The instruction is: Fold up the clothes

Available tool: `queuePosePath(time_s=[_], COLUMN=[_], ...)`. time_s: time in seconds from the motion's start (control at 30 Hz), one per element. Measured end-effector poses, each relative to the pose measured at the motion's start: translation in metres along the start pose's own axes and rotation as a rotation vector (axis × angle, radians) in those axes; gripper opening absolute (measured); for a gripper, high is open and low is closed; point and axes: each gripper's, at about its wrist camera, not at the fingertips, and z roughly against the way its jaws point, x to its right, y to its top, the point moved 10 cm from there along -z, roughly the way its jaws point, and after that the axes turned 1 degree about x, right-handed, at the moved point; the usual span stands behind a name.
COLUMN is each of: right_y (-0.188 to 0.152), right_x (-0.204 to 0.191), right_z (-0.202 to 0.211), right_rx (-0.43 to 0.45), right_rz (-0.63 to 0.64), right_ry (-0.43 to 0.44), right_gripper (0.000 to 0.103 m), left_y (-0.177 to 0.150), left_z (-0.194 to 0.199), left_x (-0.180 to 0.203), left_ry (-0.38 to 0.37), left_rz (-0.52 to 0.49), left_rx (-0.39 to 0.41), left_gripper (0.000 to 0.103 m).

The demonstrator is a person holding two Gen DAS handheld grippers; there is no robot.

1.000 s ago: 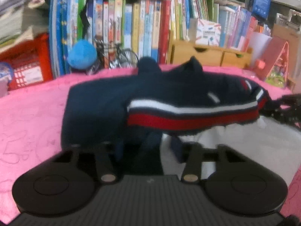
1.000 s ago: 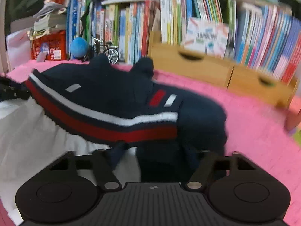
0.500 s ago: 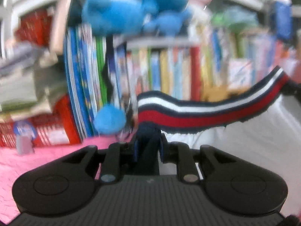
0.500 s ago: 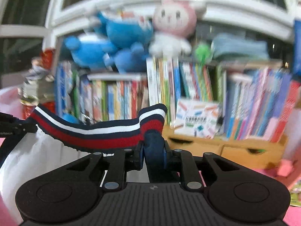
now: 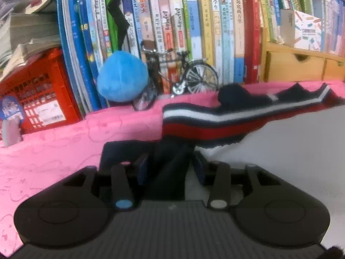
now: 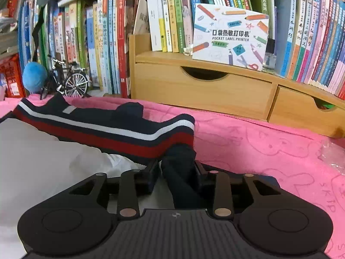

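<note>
Quick count: one navy sweater (image 6: pixel 103 127) with a red and white striped hem, lying on one pink cover (image 6: pixel 269 151). Behind the sweater there's one model bicycle (image 6: pixel 69 82), one blue plush ball (image 6: pixel 34 76) just left of the bike, one red crate (image 5: pixel 36 92) further left, two wooden drawers (image 6: pixel 202 88) off to the right, and one label printer box (image 6: pixel 230 36) above them. Books: too many to count.

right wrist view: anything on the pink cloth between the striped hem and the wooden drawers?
No, bare pink cloth in the right wrist view; nothing lies between the striped hem and the wooden drawers.
</note>
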Motion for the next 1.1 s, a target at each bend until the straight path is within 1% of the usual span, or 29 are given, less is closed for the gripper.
queuePosePath(time_s=[0.03,0.07,0.1,0.13,0.17,0.2,0.23,0.3,0.33,0.37,0.4,0.43,0.47,0.53,0.63,0.7,0.73,0.77,0.8,0.83,0.87,0.9,0.93,0.97,1.0,1.03,1.07,1.1], right_y=[0.0,0.001,0.003,0.003,0.003,0.003,0.004,0.009,0.009,0.009,0.003,-0.004,-0.017,-0.052,-0.104,-0.122,-0.124,-0.119,-0.115,-0.11,-0.105,-0.1,-0.094,-0.088,-0.083,-0.081,-0.078,-0.081], right_x=[0.0,0.005,0.009,0.013,0.018,0.022,0.024,0.023,0.014,0.003,-0.014,-0.032,-0.054,-0.099,-0.158,-0.186,-0.194,-0.197,-0.199,-0.202,-0.2,-0.198,-0.196,-0.193,-0.19,-0.189,-0.188,-0.189], right_z=[-0.001,-0.001,0.001,0.007,0.016,0.029,0.044,0.083,0.105,0.128,0.149,0.171,0.188,0.21,0.219,0.213,0.209,0.202,0.196,0.19,0.187,0.186,0.185,0.188,0.192,0.196,0.199,0.203], right_rx=[-0.003,-0.005,-0.007,-0.007,-0.009,0.001,0.024,0.111,0.166,0.222,0.279,0.332,0.362,0.357,0.326,0.337,0.339,0.325,0.312,0.298,0.284,0.276,0.275,0.281,0.291,0.297,0.304,0.318], right_rz=[0.004,0.0,-0.01,-0.022,-0.039,-0.056,-0.054,0.014,0.101,0.194,0.326,0.459,0.593,0.81,1.015,1.086,1.08,1.052,1.024,0.997,0.976,0.95,0.925,0.901,0.88,0.871,0.866,0.896], right_ry=[-0.018,-0.068,-0.104,-0.128,-0.15,-0.174,-0.193,-0.228,-0.229,-0.228,-0.21,-0.192,-0.167,-0.08,0.069,0.105,0.119,0.119,0.12,0.121,0.129,0.14,0.145,0.148,0.152,0.159,0.164,0.152], right_gripper=[0.055,0.073,0.079,0.083,0.083,0.083,0.083,0.084,0.085,0.086,0.088,0.091,0.091,0.091,0.091,0.09,0.082,0.078,0.073,0.05,0.045,0.043,0.037,0.036,0.036,0.036,0.037,0.039], left_y=[0.001,0.002,0.004,0.005,0.007,0.009,0.009,-0.001,-0.006,-0.011,-0.017,-0.028,-0.04,-0.063,-0.082,-0.096,-0.102,-0.106,-0.107,-0.107,-0.107,-0.103,-0.1,-0.095,-0.089,-0.084,-0.078,-0.072], left_z=[0.002,0.007,0.017,0.028,0.045,0.063,0.082,0.128,0.151,0.175,0.197,0.211,0.222,0.232,0.224,0.218,0.216,0.212,0.206,0.2,0.195,0.189,0.183,0.176,0.174,0.173,0.171,0.17], left_x=[-0.002,-0.006,-0.012,-0.018,-0.025,-0.033,-0.04,-0.031,-0.026,-0.02,-0.014,-0.001,0.014,0.047,0.086,0.112,0.125,0.134,0.141,0.148,0.155,0.157,0.159,0.16,0.157,0.155,0.152,0.149], left_ry=[0.028,0.047,0.06,0.073,0.084,0.096,0.12,0.126,0.129,0.131,0.129,0.092,0.054,-0.008,-0.089,-0.143,-0.169,-0.182,-0.18,-0.177,-0.175,-0.171,-0.167,-0.158,-0.149,-0.139,-0.13,-0.126], left_rz=[0.0,0.005,0.027,0.049,0.069,0.085,0.071,-0.095,-0.178,-0.261,-0.344,-0.427,-0.502,-0.614,-0.683,-0.728,-0.752,-0.78,-0.809,-0.839,-0.865,-0.868,-0.87,-0.863,-0.842,-0.821,-0.8,-0.776], left_rx=[0.0,-0.003,0.002,0.01,0.045,0.081,0.121,0.214,0.26,0.306,0.347,0.352,0.347,0.333,0.317,0.306,0.301,0.307,0.318,0.328,0.339,0.351,0.361,0.355,0.353,0.351,0.349,0.345], left_gripper=[0.063,0.063,0.063,0.063,0.062,0.066,0.074,0.077,0.08,0.082,0.082,0.083,0.083,0.083,0.083,0.083,0.083,0.083,0.083,0.083,0.083,0.083,0.083,0.081,0.061,0.027,0.019,0.019])
